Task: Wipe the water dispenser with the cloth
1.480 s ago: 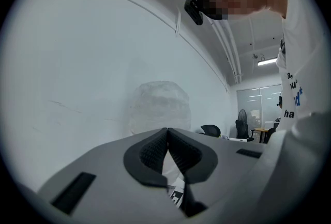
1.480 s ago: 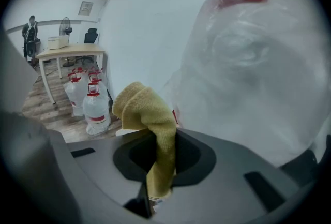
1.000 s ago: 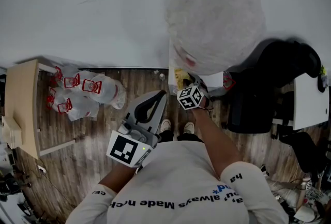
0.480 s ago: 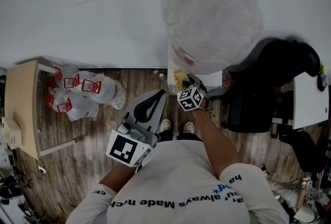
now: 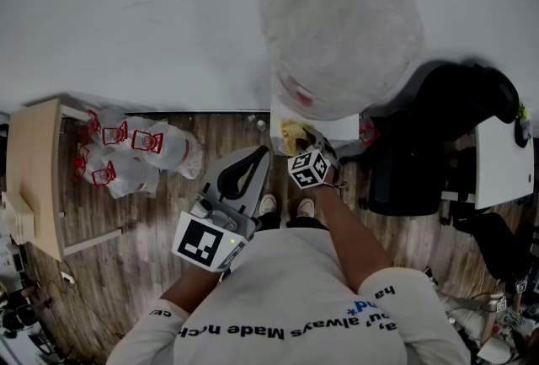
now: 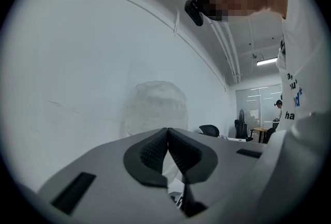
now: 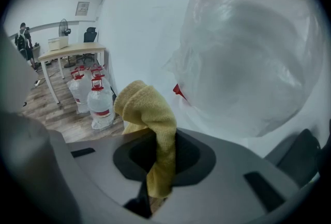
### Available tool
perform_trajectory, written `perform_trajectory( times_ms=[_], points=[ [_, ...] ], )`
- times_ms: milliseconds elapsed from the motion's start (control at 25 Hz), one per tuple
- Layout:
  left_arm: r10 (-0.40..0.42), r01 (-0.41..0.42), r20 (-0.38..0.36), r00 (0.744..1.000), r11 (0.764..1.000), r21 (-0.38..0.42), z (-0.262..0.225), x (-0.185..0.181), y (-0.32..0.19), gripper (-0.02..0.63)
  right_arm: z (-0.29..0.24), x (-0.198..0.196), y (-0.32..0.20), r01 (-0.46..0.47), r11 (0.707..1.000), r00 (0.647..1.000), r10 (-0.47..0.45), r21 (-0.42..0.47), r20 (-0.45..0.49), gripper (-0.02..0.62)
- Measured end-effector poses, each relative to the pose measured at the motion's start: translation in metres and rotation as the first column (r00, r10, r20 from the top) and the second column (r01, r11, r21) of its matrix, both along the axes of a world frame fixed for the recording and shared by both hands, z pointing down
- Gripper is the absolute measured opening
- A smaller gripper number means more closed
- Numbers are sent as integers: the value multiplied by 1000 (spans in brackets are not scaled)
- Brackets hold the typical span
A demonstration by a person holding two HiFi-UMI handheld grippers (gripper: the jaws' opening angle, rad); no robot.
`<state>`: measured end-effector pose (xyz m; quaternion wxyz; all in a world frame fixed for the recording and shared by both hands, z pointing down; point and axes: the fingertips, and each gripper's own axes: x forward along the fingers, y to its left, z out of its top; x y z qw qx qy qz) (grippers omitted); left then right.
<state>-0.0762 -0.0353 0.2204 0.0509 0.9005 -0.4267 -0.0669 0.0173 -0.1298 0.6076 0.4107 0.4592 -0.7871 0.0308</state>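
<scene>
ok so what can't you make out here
- Water dispenser body: head view, hidden under the plastic-wrapped bottle.
- Whether the cloth touches it: right gripper view, the cloth's own fold covers the contact spot.
- Dispenser front: left gripper view, blocked by the left gripper.

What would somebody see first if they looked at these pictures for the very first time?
Probably the huge water bottle wrapped in cloudy plastic, standing on the water dispenser against the white wall. Next comes the yellow cloth, pinched in the right gripper close by the dispenser. Off to the left, water jugs with red caps sit on the wooden floor.
</scene>
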Motion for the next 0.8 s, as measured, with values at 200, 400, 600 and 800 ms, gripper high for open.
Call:
perform_trajectory(
  times_ms=[200, 400, 600, 800],
  points=[
    [3, -3, 3, 1000, 1000, 5, -1, 2, 4, 20, 1, 2, 13, -6, 1000, 1000, 6, 2, 1, 58],
    [6, -6, 2, 1000, 1000, 11, -4, 4, 6, 20, -1, 3, 17, 7, 1000, 1000, -7, -15, 4, 60],
    [5, -5, 3, 1000, 1000, 8, -2, 5, 4, 20, -25, 22, 7, -29, 998, 999, 28, 64, 25, 61],
    [10, -10, 4, 1000, 1000, 4, 0, 7, 4, 20, -29, 55, -11, -69, 994, 997, 70, 83, -10, 61]
  ],
)
